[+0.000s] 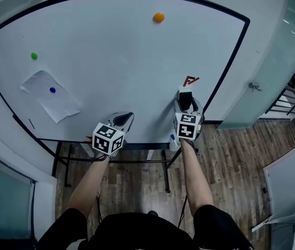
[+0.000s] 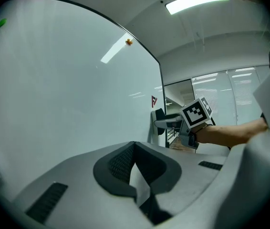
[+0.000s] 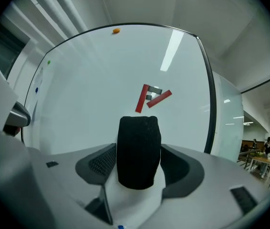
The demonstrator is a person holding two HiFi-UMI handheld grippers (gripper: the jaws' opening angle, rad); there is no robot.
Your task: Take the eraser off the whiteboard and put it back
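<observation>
Right claw (image 3: 139,149) spread wide around black eraser (image 3: 138,128) at whiteboard (image 3: 92,89); left claw (image 2: 134,144) closed, empty

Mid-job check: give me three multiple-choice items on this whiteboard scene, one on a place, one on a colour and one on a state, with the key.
1. Where is the orange magnet?
A. near the board's top edge
B. on the paper sheet
C. on the floor

2. What colour is the magnet pinning the paper sheet?
A. green
B. blue
C. red

3. How do the right gripper's jaws stand?
A. together, empty
B. closed on a red strip
C. apart, with the black eraser between them

Key:
1 A: the orange magnet sits close under the whiteboard frame's top edge.
2 B: a blue magnet sits on the paper sheet.
3 C: the right gripper view shows the eraser between spread pads.
</observation>
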